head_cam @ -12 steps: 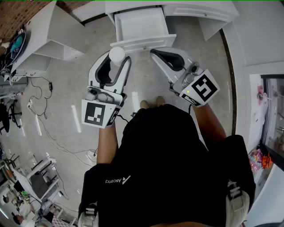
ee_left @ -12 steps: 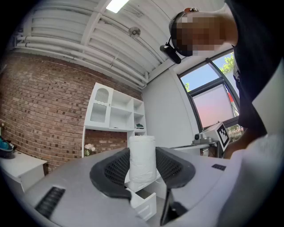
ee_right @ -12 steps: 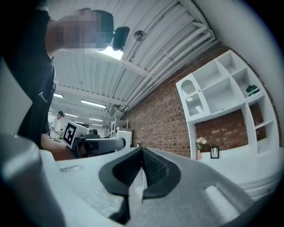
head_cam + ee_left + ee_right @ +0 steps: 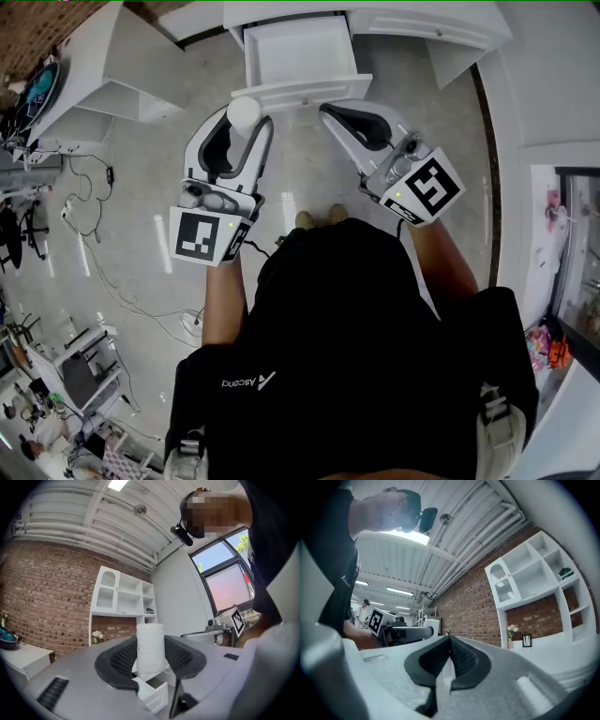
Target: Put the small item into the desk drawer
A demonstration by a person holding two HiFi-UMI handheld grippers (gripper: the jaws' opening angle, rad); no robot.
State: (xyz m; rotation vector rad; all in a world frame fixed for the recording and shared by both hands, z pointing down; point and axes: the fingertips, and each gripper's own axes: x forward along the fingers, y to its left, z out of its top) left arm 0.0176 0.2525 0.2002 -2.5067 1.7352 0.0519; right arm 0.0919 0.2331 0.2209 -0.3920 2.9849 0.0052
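Pale glossy floor [image 4: 141, 178], open white drawer [image 4: 298, 49], left tongs [image 4: 150, 654] clamping textured white cylinder [image 4: 150, 641], right tongs [image 4: 450, 644] clenched together

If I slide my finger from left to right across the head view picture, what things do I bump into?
Cables on the floor → left tongs, shut on the white roll → right tongs, shut with nothing in them.
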